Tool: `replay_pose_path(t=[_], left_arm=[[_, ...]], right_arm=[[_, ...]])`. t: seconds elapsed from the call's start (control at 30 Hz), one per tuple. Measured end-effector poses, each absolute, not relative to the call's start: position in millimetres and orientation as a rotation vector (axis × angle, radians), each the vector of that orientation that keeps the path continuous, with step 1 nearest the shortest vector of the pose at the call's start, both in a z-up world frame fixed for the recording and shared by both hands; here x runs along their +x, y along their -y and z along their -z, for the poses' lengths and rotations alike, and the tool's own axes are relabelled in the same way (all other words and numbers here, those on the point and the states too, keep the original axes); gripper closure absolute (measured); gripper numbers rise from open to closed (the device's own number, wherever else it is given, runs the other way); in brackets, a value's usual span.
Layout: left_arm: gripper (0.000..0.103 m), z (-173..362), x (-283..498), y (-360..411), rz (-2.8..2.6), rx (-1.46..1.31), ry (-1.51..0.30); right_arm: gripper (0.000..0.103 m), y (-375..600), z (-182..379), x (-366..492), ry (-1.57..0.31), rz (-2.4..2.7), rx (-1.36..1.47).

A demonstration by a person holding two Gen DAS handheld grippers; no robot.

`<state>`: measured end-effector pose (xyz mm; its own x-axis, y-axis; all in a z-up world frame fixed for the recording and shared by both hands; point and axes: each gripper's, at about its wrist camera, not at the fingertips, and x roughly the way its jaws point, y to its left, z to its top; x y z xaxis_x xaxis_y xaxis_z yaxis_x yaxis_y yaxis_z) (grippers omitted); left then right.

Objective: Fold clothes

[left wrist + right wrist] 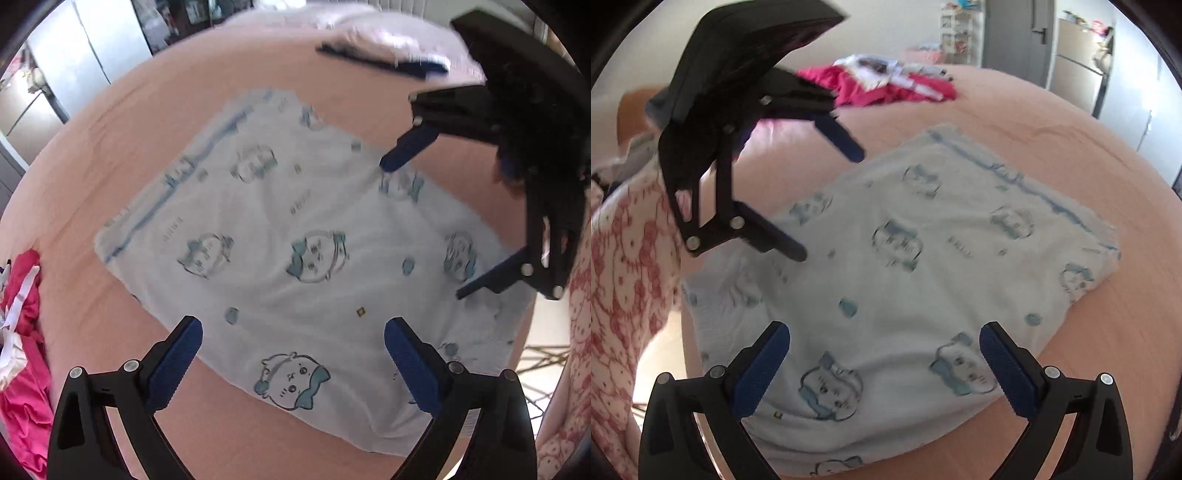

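Both claws (left, right) gape, seemingly above folded garment.

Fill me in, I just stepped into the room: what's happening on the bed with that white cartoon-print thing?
A person is folding laundry with a handheld tool in each hand. The white cartoon-print garment lies spread, already partly folded, on the pink bed. The left tool and the right tool both hang open above it, gripping nothing. A pink pile of clothes waits at the bed's far side.
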<state>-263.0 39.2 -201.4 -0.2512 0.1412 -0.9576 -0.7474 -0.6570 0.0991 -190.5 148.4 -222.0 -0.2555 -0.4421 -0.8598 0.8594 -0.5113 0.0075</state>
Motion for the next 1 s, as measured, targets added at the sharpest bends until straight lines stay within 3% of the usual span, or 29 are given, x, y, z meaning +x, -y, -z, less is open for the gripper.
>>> replay_pose_path(t=[0.03, 0.2, 0.37, 0.5, 0.57, 0.63, 0.77, 0.87, 1.0], left_arm=[[0.001, 201.4, -261.8, -32.4, -1.956, -1.463, -0.763], [0.001, 188.1, -254.9, -8.7, -2.017, -1.647, -0.803], [0.001, 165.8, -225.3, -63.8, -1.980, -1.457, -0.719], [0.001, 184.4, -205.1, -89.5, -1.960, -1.612, -0.977], [0.002, 159.8, -197.8, -80.9, -2.050, -1.624, -0.843], [0.002, 137.5, -189.8, -70.7, -2.098, -1.585, -0.735], [0.002, 135.3, -209.4, -61.2, -2.193, -1.561, -0.703], [0.002, 135.3, -215.4, -38.6, -2.230, -1.431, -0.582], [0.002, 156.2, -203.4, -15.8, -2.067, -1.471, -0.793]], right_arm=[[0.000, -150.1, 235.0, -180.0, -0.677, 1.853, 1.116], [0.000, -196.5, 218.8, -178.7, -0.556, 1.957, 1.239], [0.000, -191.9, 202.6, -160.3, -0.470, 2.084, 1.143], [0.000, -188.2, 212.3, -150.9, -0.475, 2.037, 1.217], [0.000, -209.4, 217.3, -153.9, -0.383, 2.032, 1.298], [0.000, -226.5, 203.3, -152.1, -0.410, 2.091, 1.242], [0.000, -231.0, 189.0, -168.1, -0.345, 2.197, 1.155], [0.000, -205.6, 193.0, -182.8, -0.306, 2.145, 1.134], [0.000, -189.1, 215.7, -175.7, -0.486, 1.938, 1.254]])
